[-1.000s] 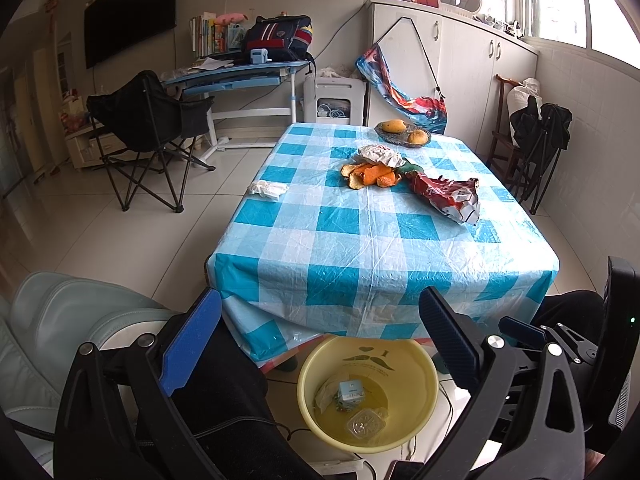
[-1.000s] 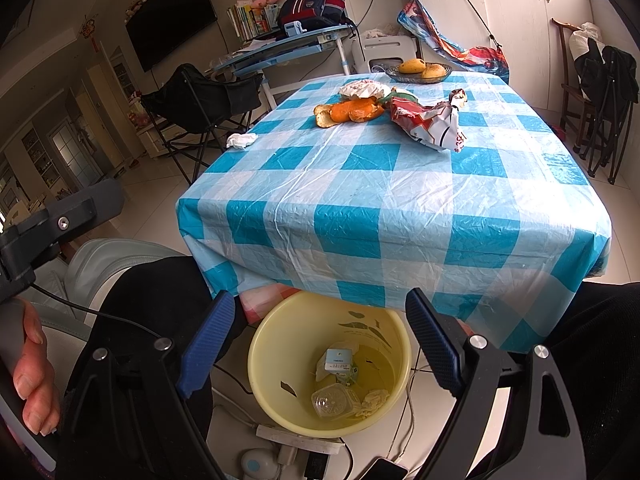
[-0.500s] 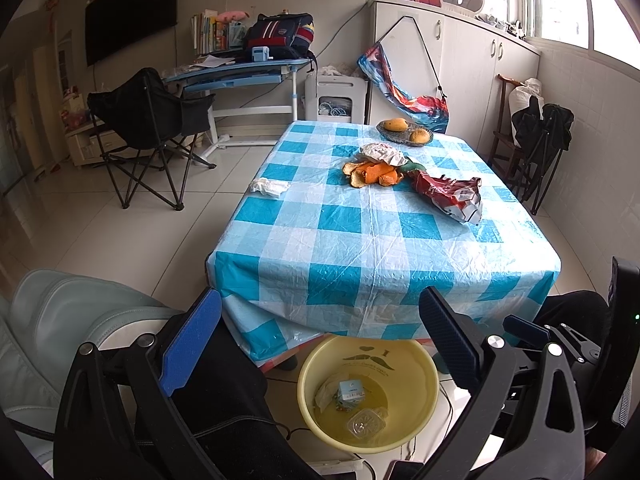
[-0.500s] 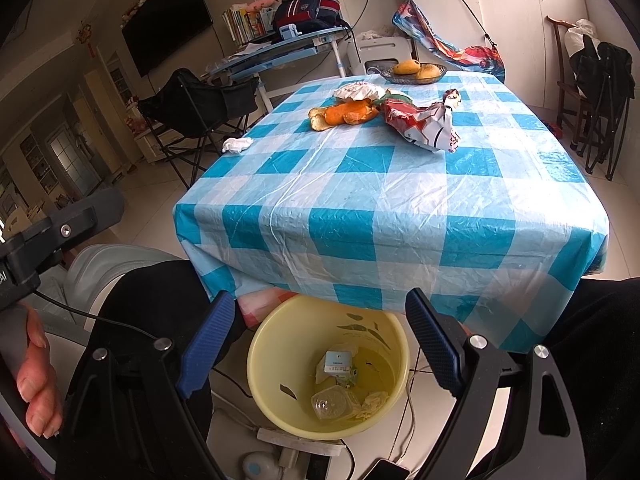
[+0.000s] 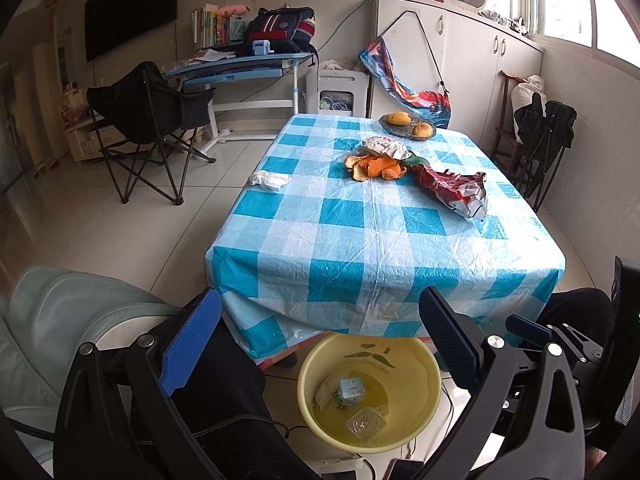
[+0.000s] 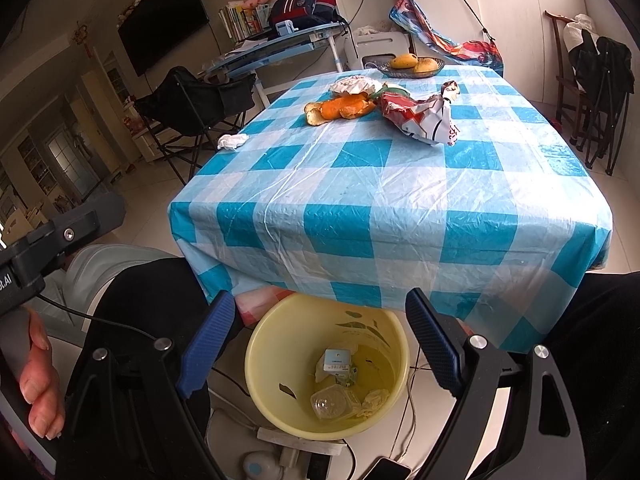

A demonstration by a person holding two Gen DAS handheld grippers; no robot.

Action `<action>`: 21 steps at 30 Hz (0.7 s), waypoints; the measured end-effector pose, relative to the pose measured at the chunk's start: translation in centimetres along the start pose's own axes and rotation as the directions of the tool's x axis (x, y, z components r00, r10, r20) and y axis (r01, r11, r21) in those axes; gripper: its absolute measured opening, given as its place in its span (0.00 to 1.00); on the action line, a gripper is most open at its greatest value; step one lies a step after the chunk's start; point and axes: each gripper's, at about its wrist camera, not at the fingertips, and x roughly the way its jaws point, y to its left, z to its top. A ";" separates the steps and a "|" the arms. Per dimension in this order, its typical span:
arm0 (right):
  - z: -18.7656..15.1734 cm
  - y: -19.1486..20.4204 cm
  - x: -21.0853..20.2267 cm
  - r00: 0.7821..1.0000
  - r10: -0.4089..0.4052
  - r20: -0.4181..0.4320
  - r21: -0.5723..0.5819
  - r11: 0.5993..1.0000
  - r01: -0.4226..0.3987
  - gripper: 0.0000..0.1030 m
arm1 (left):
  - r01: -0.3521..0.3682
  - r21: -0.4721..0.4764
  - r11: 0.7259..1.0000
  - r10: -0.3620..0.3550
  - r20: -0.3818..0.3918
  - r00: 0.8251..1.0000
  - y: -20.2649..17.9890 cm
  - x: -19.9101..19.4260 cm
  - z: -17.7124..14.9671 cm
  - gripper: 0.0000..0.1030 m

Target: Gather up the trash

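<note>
A yellow basin (image 5: 316,376) (image 6: 260,376) stands on the floor under the table's near edge, with a small box, a clear plastic cup and scraps inside. On the blue-checked tablecloth (image 5: 380,240) (image 6: 380,200) lie orange peels (image 5: 374,167) (image 6: 340,109), a red snack bag (image 5: 454,192) (image 6: 420,116), a crumpled wrapper (image 5: 384,145) (image 6: 354,84) and a white tissue (image 5: 269,179) (image 6: 232,141). My left gripper (image 5: 320,328) and my right gripper (image 6: 320,320) both hang open and empty over the basin, short of the table.
A bowl of mangoes (image 5: 406,122) (image 6: 412,64) sits at the table's far end. A black folding chair (image 5: 148,120) stands left, a dark chair with clothes (image 5: 540,136) right. A power strip and cables (image 6: 296,444) lie beside the basin. The person's dark-clothed legs flank the basin.
</note>
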 end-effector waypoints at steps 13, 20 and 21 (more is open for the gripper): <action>-0.1 -0.2 0.7 1.000 -0.004 -0.007 0.008 1.000 0.004 0.81 | -0.001 -0.008 1.000 0.001 -0.021 1.000 0.1 1.3 0.1 0.93; 0.1 -0.4 0.7 1.000 -0.006 -0.001 0.019 1.000 0.006 0.81 | -0.006 -0.015 1.000 0.006 -0.028 1.000 0.2 1.5 0.2 0.93; 0.1 -0.4 0.7 1.000 -0.006 0.002 0.022 1.000 0.006 0.81 | -0.006 -0.015 1.000 0.006 -0.028 1.000 0.1 1.6 0.2 0.93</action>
